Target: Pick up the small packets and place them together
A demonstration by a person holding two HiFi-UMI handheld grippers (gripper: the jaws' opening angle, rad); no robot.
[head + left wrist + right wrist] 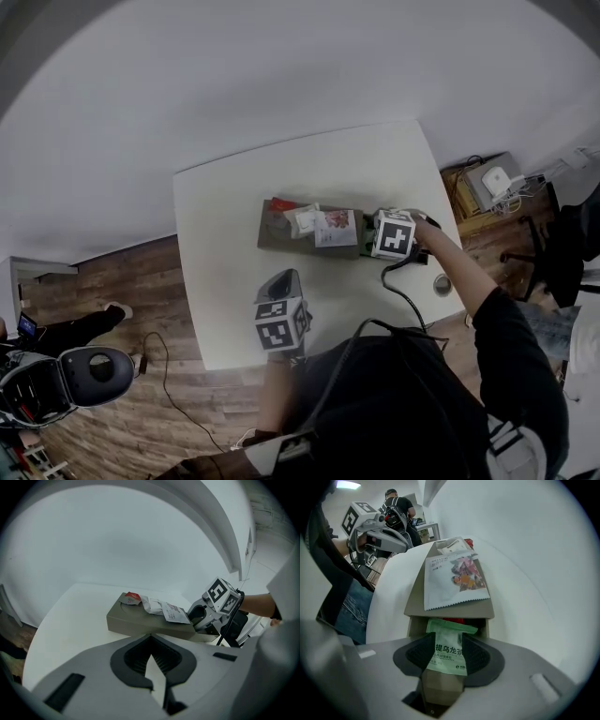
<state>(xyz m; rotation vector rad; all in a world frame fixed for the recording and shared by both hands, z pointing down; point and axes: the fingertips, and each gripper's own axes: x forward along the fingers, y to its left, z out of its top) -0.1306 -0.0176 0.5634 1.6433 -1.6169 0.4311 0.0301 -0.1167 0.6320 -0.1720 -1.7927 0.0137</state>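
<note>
the gathering looks nearly done. at least three packets lie in a row on top of the flat box [286,242] in the middle of the desk [225,291]. a red packet [281,204] is at the left end, with a small white packet [305,220] and a printed white packet [336,228] to its right. i see none loose on the desk.

the right gripper [446,644] is at the box's right end with its fingers [478,656] spread wide. the green packet [447,656] lies flat between them over the box's open end, and i judge it loose. the left gripper [150,639] hangs over the desk's near edge, its fingers [133,658] together and empty.

what seems left is drawing the right gripper clear. the box sits well in from every edge, with bare desk to its left and far side. the cable [403,298] crosses the near right.
</note>
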